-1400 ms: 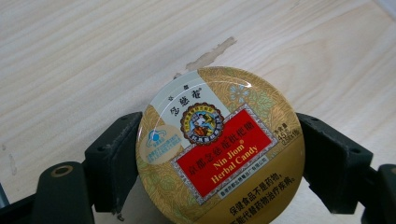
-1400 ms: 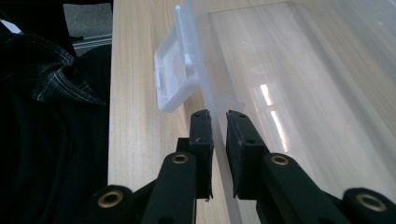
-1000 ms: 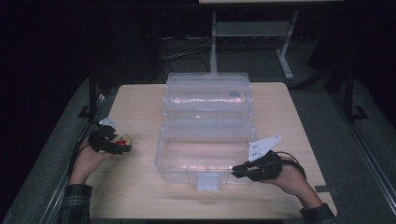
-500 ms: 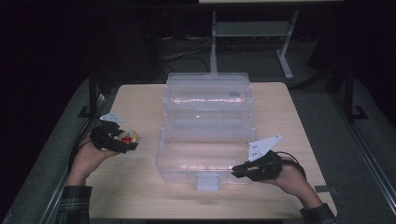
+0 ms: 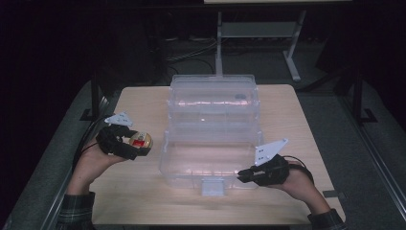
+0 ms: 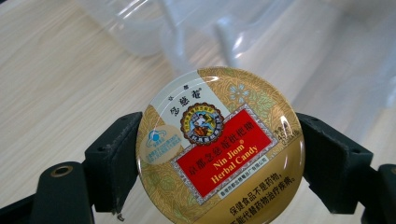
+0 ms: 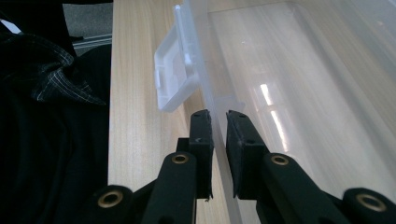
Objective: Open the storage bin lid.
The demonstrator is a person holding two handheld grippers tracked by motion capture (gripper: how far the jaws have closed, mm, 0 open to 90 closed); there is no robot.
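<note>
Since the earlier frame the left gripper (image 5: 136,143) had carried the round candy tin (image 5: 140,140) a little nearer to the clear plastic box (image 5: 210,143), while the right gripper (image 5: 244,174) had kept its place at the front wall. On the left, the tin (image 6: 219,147) was pinched by its rim between jaws spread to its full width, lid up, hanging above the wooden table (image 5: 143,103) just beside the box's left wall, probably so it could be set inside flat. On the right, the jaws stood nearly pressed together on the box's thin front wall (image 7: 212,105) beside the latch (image 7: 175,77), apparently steadying the box against sliding.
</note>
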